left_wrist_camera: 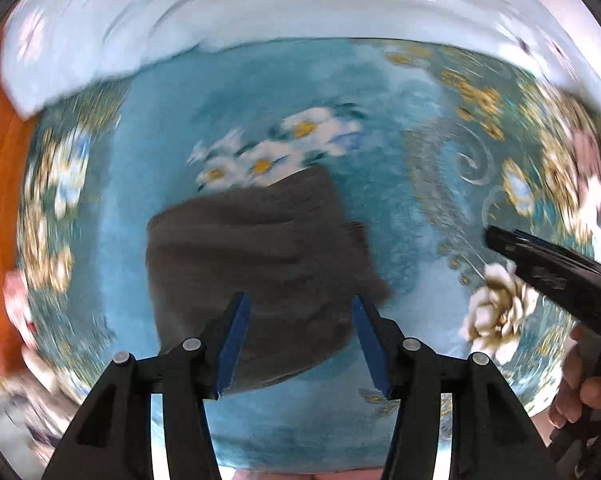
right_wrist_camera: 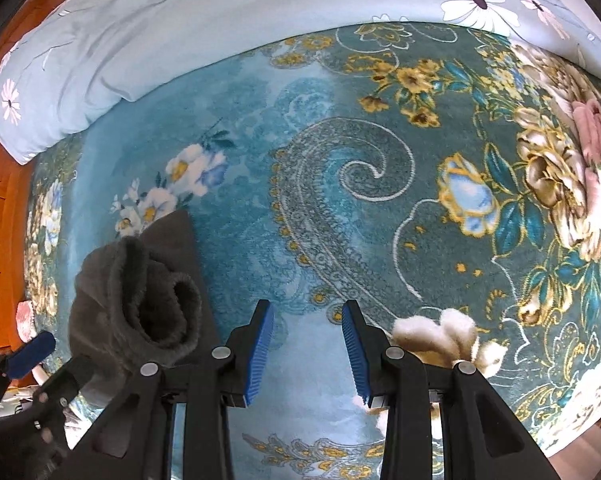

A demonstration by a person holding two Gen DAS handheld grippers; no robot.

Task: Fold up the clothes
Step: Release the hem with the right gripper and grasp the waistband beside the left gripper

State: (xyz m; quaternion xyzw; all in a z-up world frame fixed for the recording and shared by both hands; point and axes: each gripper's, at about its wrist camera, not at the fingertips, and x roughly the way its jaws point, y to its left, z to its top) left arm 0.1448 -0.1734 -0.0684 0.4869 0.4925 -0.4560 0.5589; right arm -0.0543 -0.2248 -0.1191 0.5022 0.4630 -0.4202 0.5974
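While the grey garment [left_wrist_camera: 256, 268] lies in a loose fold on the blanket [right_wrist_camera: 340, 208] toward its left edge, near the front, the left gripper [left_wrist_camera: 298, 344] hovers over it with jaws wide apart and empty. The right gripper [right_wrist_camera: 307, 354], equally open and empty, hangs just beside it over bare blanket. The plush cloth looks thick and springy; a shallow pinch could catch only the top layer and pull the fold apart.

The blanket [right_wrist_camera: 260, 208] under me was teal and light blue, patterned with gold-edged paisley swirls, yellow blossoms and white-and-cream flowers. The folded garment [left_wrist_camera: 256, 264] was plain dark grey, and the quilt [right_wrist_camera: 140, 32] beyond it was pale blue with white daisies. My claws, left [left_wrist_camera: 300, 344] and right [right_wrist_camera: 308, 352], were black with bright blue pads.
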